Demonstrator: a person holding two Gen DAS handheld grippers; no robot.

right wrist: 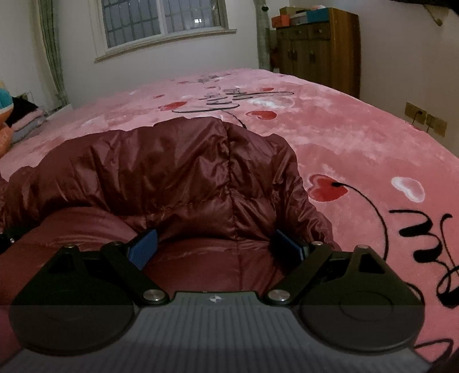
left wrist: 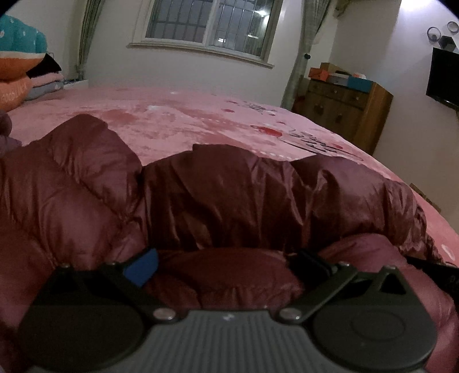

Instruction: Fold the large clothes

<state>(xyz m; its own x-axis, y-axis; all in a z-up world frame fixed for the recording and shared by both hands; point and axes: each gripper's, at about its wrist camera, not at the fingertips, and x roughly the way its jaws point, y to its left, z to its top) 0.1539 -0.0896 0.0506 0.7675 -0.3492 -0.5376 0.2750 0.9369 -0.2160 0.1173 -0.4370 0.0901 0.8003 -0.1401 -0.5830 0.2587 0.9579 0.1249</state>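
Observation:
A dark red puffer jacket [left wrist: 223, 195] lies bunched on a pink bedspread [left wrist: 178, 114]. My left gripper [left wrist: 226, 265] is open, its blue-padded fingers [left wrist: 142, 268] wide apart and pressed low against a puffy fold of the jacket. In the right wrist view the same jacket [right wrist: 178, 166] fills the middle, on the bedspread [right wrist: 358, 149]. My right gripper [right wrist: 216, 248] is open too, its blue pads [right wrist: 143, 246] spread either side of a jacket fold, touching the cloth without gripping it.
A wooden cabinet [left wrist: 344, 112] with boxes on top stands past the bed's far right corner; it also shows in the right wrist view [right wrist: 318, 46]. Folded clothes and pillows [left wrist: 20, 66] are stacked at the far left. A window [left wrist: 206, 25] is in the far wall.

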